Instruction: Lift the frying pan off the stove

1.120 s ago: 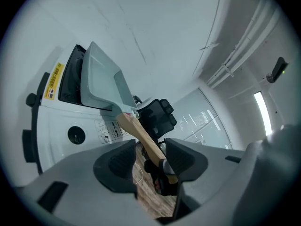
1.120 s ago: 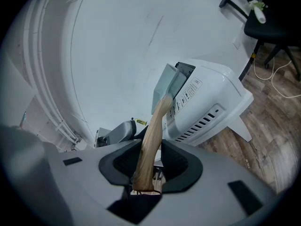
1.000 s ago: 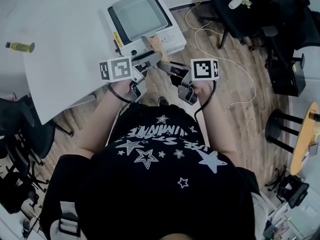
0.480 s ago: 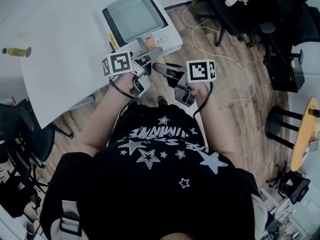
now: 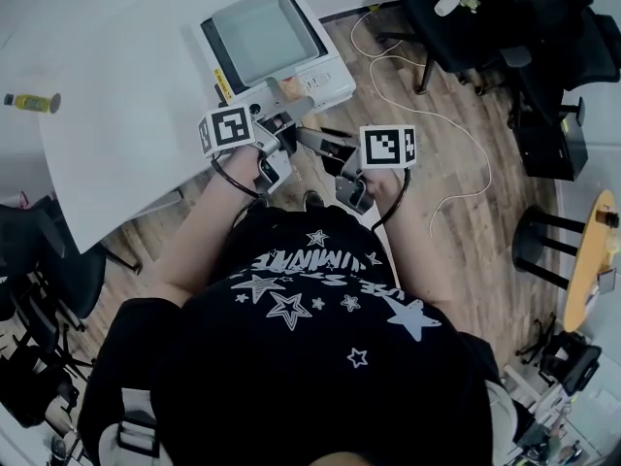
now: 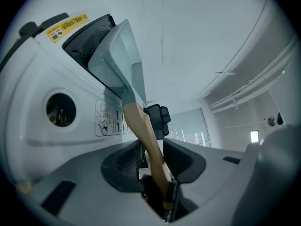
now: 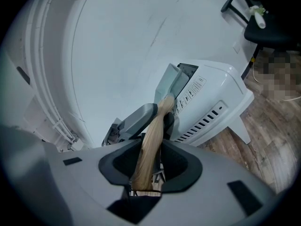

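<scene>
A square pale-green frying pan [image 5: 264,35] rests on a white tabletop stove [image 5: 325,71] at the table's corner. Its wooden handle [image 5: 287,90] sticks out toward me. My left gripper [image 5: 289,120] reaches the handle from the left. Its jaws have just been closing, and in the left gripper view the handle [image 6: 146,133] now fills the gap of this gripper [image 6: 153,157]. My right gripper [image 5: 309,136] comes in from the right. In the right gripper view it [image 7: 151,166] is shut on the handle [image 7: 150,142], with the pan [image 7: 170,84] ahead.
The stove stands on a white table [image 5: 126,95], which also carries a small yellow bottle [image 5: 34,100] at its far left. Black office chairs [image 5: 475,17] and a loose cable [image 5: 437,115] occupy the wooden floor to the right. Another dark chair [image 5: 39,250] stands at the left.
The left gripper has rolled slightly at the handle and its jaws have narrowed around it. The right gripper has kept its place. The pan still sits on the stove.
</scene>
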